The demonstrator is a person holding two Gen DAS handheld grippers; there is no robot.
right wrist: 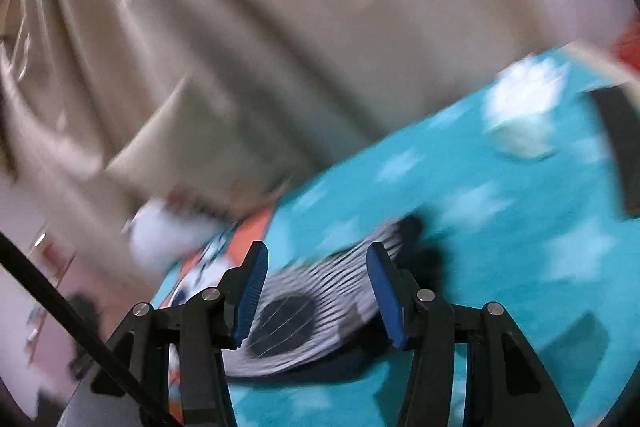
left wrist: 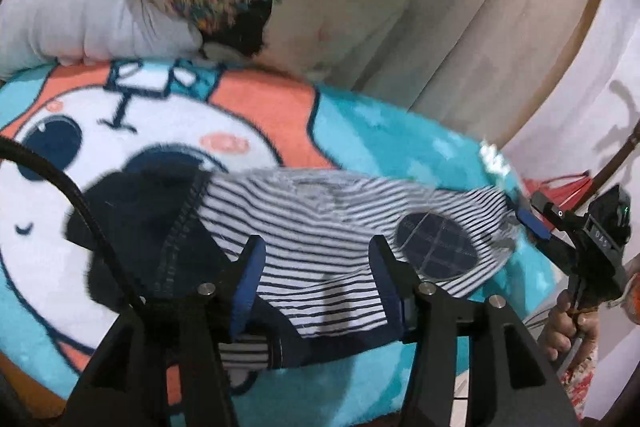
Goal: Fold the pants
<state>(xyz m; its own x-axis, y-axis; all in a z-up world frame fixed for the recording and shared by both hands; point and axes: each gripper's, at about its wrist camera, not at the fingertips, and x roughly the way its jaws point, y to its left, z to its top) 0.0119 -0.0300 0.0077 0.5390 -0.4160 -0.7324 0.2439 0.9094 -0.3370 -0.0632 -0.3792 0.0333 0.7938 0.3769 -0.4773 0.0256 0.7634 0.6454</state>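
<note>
Where tongs (left wrist: 316,259) gape: pants (left wrist: 320,231) between.

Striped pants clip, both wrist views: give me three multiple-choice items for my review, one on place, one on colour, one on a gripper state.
1. Where do the striped pants lie?
A. on the teal cartoon blanket
B. on a wooden floor
C. in a basket

2. What colour is the oval patch on the pants?
A. red
B. dark navy
C. yellow

3. How does the left hand-held gripper stand?
A. shut on the pants
B. out of view
C. open, fingers apart over the pants

Key: 1 A, teal plush shows around the cloth in both views. 2 B, the patch is dark blue with a pale grid. 3 C, striped cloth shows in the wide gap between its blue pads.
</note>
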